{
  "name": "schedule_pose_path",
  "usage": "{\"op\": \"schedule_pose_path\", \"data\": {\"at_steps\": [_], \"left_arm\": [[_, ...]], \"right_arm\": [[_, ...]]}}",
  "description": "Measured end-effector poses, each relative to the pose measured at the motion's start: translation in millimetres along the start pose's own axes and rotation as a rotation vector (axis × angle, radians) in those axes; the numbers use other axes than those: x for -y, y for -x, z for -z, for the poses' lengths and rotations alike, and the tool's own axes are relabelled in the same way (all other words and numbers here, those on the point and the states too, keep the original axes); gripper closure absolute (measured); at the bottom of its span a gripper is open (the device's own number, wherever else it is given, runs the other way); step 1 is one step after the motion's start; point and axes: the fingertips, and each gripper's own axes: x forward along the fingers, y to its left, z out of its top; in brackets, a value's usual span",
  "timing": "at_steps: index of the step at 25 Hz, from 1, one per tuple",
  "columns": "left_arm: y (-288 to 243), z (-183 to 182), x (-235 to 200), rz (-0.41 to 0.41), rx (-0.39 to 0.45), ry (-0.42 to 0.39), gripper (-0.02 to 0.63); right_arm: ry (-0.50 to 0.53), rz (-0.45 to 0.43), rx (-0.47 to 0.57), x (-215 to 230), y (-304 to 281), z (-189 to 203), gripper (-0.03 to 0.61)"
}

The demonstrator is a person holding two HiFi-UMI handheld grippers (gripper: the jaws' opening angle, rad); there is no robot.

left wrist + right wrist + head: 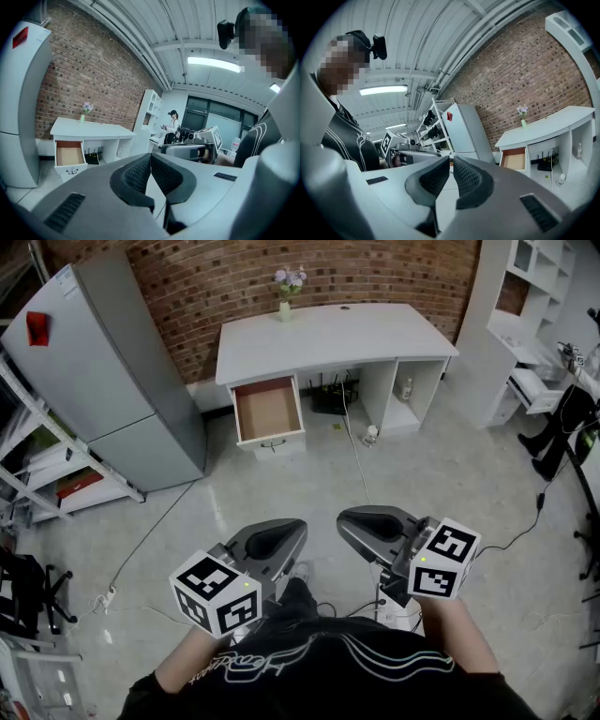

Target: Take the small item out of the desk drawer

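Observation:
The white desk (328,334) stands against the brick wall, far ahead of me. Its left drawer (268,411) is pulled open and shows a bare brown bottom; no small item can be made out in it from here. The same drawer (69,153) (514,159) appears small in both gripper views. My left gripper (296,526) and right gripper (345,518) are held side by side close to my body, over the floor. Both are shut with nothing between the pads, as seen at the left gripper (150,156) and the right gripper (452,161).
A grey fridge (103,371) and a metal rack (37,470) stand left of the desk. White shelving (534,296) is on the right. Cables (356,460) trail across the floor. A flower vase (286,298) sits on the desk. A person (172,126) stands far off.

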Motion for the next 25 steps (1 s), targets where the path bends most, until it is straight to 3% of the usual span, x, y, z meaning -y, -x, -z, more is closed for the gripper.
{"op": "schedule_pose_path", "data": {"at_steps": [14, 19, 25], "left_arm": [[-29.7, 4.5, -79.3, -0.025, 0.008, 0.051, 0.592], [-47.4, -2.2, -142.8, -0.024, -0.008, 0.083, 0.592], [-81.2, -28.5, -249.2, -0.006, -0.040, 0.127, 0.592]], "right_arm": [[-0.014, 0.000, -0.065, 68.0, -58.5, 11.7, 0.522], [-0.044, -0.006, -0.085, 113.4, -110.5, 6.9, 0.522], [-0.106, 0.017, -0.104, 191.5, -191.6, -12.2, 0.522]]}}
